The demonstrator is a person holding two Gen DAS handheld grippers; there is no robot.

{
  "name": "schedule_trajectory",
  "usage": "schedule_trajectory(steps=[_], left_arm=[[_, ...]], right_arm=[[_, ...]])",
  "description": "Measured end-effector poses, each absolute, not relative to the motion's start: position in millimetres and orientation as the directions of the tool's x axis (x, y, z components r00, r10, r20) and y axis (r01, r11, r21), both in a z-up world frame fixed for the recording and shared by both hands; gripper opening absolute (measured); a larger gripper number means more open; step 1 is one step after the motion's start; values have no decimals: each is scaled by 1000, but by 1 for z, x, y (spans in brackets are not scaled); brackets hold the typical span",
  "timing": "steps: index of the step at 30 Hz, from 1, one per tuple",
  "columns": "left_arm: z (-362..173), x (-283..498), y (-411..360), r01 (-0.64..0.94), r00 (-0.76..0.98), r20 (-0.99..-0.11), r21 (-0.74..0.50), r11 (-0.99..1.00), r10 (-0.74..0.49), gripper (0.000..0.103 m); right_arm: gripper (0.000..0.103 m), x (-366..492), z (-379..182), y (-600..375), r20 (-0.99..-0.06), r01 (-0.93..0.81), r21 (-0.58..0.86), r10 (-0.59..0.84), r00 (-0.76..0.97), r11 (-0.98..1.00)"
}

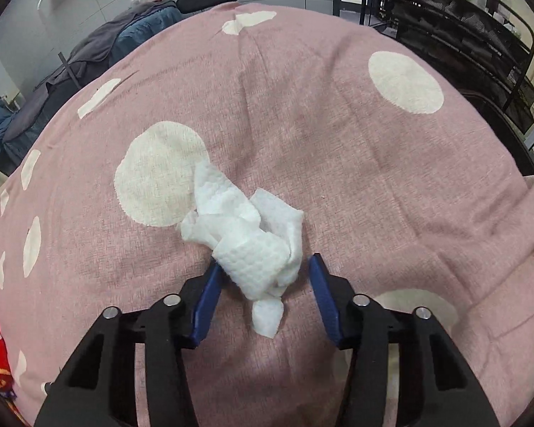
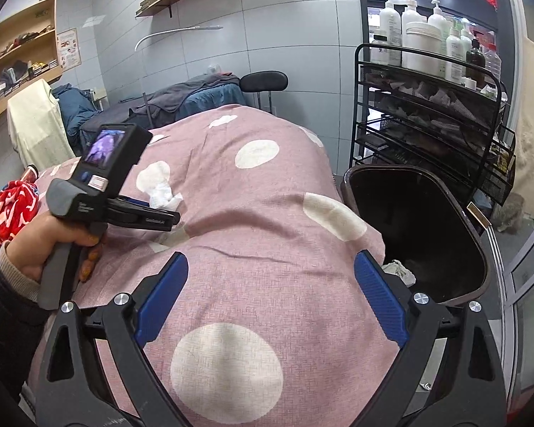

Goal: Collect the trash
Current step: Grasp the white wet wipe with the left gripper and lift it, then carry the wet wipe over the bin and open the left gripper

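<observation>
A crumpled white tissue (image 1: 245, 235) lies on the pink bedcover (image 1: 338, 160) with cream dots. My left gripper (image 1: 265, 263) points down at the tissue and straddles its near end. The left blue pad touches the tissue, while a narrow gap shows at the right pad, so the gripper is open. From the right wrist view, the tissue (image 2: 163, 194) sits at the tip of the left gripper (image 2: 167, 210), held by a person's hand (image 2: 53, 242). My right gripper (image 2: 270, 258) hovers open over the bedcover (image 2: 267, 185) with nothing between its fingers.
An open dark trash bin (image 2: 480, 249) stands at the bed's right side, with a crumpled scrap (image 2: 398, 270) inside. Behind it is a black wire rack (image 2: 427, 106) with bottles. A red patterned cloth (image 2: 10, 210) lies at the left edge of the bed.
</observation>
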State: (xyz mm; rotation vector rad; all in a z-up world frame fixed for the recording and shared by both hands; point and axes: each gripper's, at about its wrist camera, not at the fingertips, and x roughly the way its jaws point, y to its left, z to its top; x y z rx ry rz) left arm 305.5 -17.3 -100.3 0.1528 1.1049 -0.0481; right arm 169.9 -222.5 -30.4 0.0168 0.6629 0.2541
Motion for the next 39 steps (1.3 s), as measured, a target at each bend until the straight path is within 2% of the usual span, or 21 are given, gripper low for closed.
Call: schedule_trajectory(steps=[2, 5, 18, 28, 39], left_arm=[[-102, 307, -15, 111, 442, -897, 89, 990, 31, 32], [-98, 303, -8, 103, 453, -892, 56, 993, 3, 27], [-46, 236, 3, 135, 632, -753, -125, 983, -183, 26], [-12, 201, -51, 276, 701, -629, -195, 941, -336, 26], [-13, 215, -107, 410, 649, -619, -205, 889, -442, 26]], right_arm=[[93, 170, -30, -222, -608, -228, 97, 239, 757, 969], [93, 170, -31, -222, -610, -228, 99, 240, 755, 969], [93, 173, -34, -229, -611, -221, 128, 252, 751, 967], [93, 173, -36, -243, -605, -202, 141, 246, 758, 969], [93, 167, -36, -271, -592, -143, 143, 201, 781, 979]])
